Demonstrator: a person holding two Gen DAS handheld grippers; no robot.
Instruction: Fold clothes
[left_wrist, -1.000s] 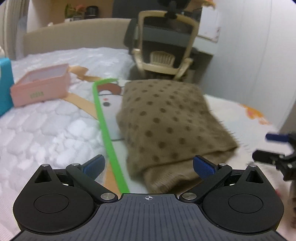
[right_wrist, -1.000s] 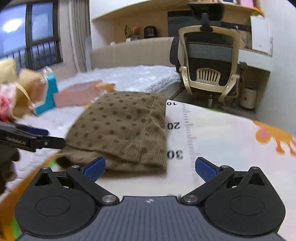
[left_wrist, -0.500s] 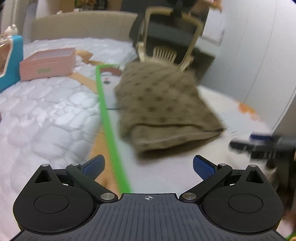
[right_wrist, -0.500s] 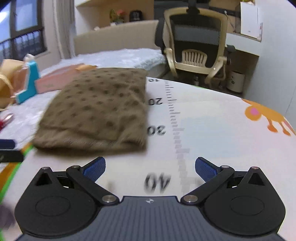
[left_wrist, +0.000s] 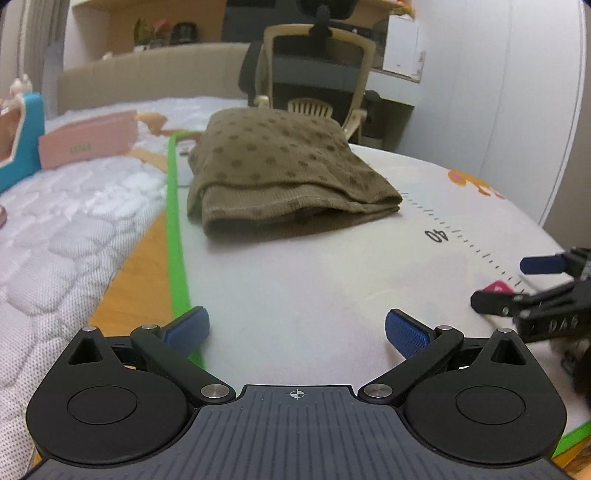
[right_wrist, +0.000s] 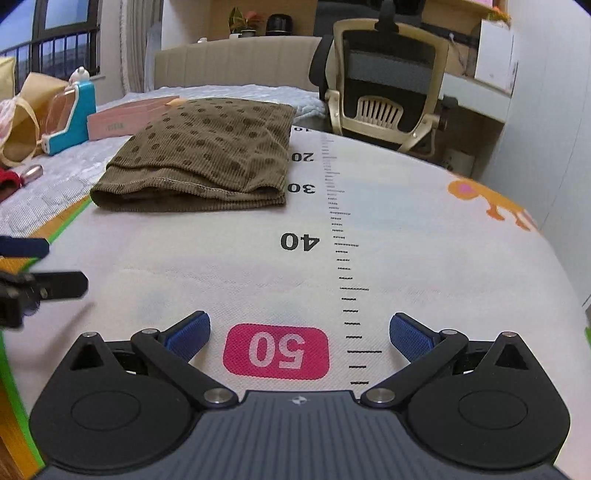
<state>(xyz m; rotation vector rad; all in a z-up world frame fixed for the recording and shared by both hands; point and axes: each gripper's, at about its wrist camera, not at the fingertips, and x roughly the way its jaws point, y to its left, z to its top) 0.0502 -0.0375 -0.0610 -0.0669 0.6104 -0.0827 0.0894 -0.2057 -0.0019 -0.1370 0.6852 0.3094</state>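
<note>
Surface: white play mat (right_wrist: 424, 258) with green border (left_wrist: 173, 221), printed ruler scale numbered 10 to 50, orange cartoon animal (right_wrist: 491, 199) at the right edge; spread over a quilted white bed (left_wrist: 74, 221).
Room: beige headboard (right_wrist: 236, 62) behind, one office chair (right_wrist: 388, 81) past the mat's far end, white wall at right, window with railing far left.
Clothes: one brown dotted garment (right_wrist: 207, 155), folded into a neat rectangle, lying flat on the mat's far left part, beside the 20 and 30 marks.
Left hand-held gripper (left_wrist: 295, 328): blue-padded fingers spread wide, empty, low over the mat, well short of the garment.
Right hand-held gripper (right_wrist: 299, 332): likewise wide apart and empty, above the pink 50 mark.
Count on bed: one pink box (right_wrist: 125, 118), one blue-and-white container (right_wrist: 70, 118), one tan bag (right_wrist: 22, 110).
</note>
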